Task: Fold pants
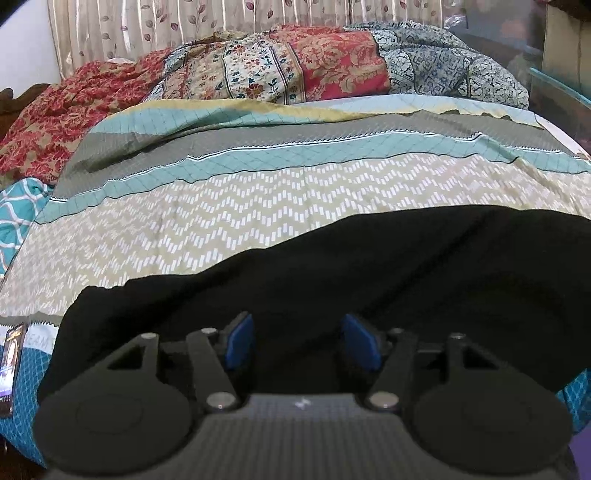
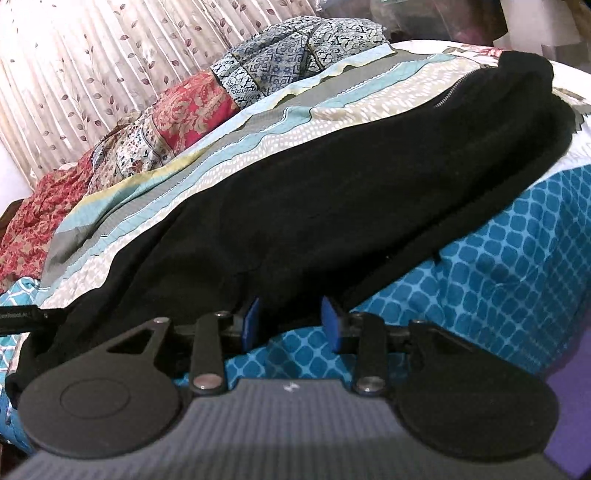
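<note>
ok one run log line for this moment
step: pre-grasp | pants: black, flat on bedspread | left tool: open over pants | right tool: open at pants edge

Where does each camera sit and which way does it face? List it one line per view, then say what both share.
Left wrist: low behind the open left gripper, facing across the black pants towards the curtain.
Right wrist: low behind the open right gripper at the near edge of the pants, looking along them over the bed.
Shared: pants, striped bedspread, patchwork quilt, curtain.
</note>
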A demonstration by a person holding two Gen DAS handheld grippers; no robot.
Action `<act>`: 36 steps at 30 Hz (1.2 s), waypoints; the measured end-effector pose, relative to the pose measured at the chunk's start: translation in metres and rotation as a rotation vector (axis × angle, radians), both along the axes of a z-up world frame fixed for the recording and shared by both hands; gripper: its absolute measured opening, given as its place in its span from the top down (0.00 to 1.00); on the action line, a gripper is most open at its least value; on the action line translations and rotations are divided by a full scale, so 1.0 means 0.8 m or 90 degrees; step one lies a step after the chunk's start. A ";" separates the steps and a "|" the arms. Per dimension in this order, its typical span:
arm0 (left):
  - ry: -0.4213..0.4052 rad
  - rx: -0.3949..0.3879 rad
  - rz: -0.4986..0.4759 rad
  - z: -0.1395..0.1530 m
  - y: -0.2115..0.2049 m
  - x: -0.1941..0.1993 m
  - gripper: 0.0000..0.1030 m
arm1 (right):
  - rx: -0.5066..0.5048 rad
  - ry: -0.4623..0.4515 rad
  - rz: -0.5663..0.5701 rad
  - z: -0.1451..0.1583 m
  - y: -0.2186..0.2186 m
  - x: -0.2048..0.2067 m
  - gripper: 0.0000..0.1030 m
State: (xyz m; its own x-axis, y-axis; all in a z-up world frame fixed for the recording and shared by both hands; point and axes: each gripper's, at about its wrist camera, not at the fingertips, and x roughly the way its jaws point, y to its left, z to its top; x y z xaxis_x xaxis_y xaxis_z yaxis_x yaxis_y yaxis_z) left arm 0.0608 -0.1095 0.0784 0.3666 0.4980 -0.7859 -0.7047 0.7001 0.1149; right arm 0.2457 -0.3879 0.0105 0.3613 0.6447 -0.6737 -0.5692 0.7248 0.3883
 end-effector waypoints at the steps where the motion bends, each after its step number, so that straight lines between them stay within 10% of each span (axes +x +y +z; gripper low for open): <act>1: -0.002 0.002 0.000 0.002 0.000 0.000 0.44 | 0.000 -0.001 0.001 0.001 -0.001 0.000 0.61; 19: -0.022 0.027 0.005 0.017 -0.003 0.000 0.42 | 0.063 -0.039 -0.076 0.025 -0.045 0.022 0.59; 28: -0.012 -0.055 0.018 -0.012 0.009 -0.003 0.42 | 0.097 -0.045 -0.195 0.035 -0.099 0.047 0.58; 34: 0.003 -0.085 0.025 -0.028 0.008 -0.003 0.41 | 0.167 -0.036 -0.333 0.042 -0.173 0.082 0.42; 36: 0.007 -0.091 0.030 -0.032 0.008 -0.003 0.33 | 0.208 -0.007 -0.372 0.038 -0.194 0.097 0.23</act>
State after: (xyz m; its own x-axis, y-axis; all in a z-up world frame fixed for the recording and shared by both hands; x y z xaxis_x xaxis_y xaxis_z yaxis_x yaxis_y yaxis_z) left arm 0.0585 -0.1027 0.0532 0.3357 0.3980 -0.8538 -0.7368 0.6756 0.0253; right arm 0.3230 -0.5431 0.0405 0.7184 0.5116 -0.4714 -0.1238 0.7608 0.6370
